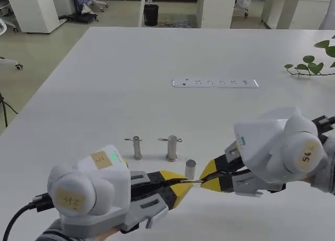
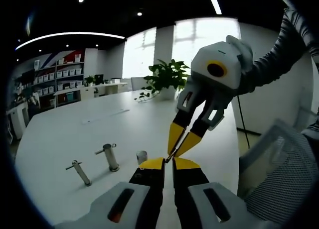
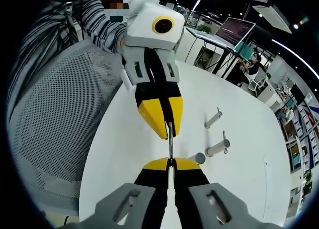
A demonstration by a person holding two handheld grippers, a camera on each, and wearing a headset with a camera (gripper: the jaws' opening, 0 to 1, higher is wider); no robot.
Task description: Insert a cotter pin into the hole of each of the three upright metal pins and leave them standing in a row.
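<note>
Three metal pins stand in a row on the white table [image 1: 104,94]. The left pin [image 1: 137,147] and the middle pin [image 1: 171,148] each carry a cotter pin through the top. The short right pin [image 1: 190,168] has a bare top. Just in front of it, my left gripper [image 1: 186,185] and my right gripper [image 1: 205,181] meet tip to tip, both shut on one thin cotter pin [image 1: 195,182] that bridges them. In the right gripper view the cotter pin [image 3: 170,145] runs from my right gripper [image 3: 170,162] to the left gripper [image 3: 169,133]. The bare pin [image 2: 141,156] stands left of my left gripper [image 2: 167,162].
A white power strip [image 1: 214,83] lies further back on the table. Plant leaves [image 1: 313,64] reach in at the far right edge. A grey mesh chair [image 3: 50,114] stands off the near side of the table.
</note>
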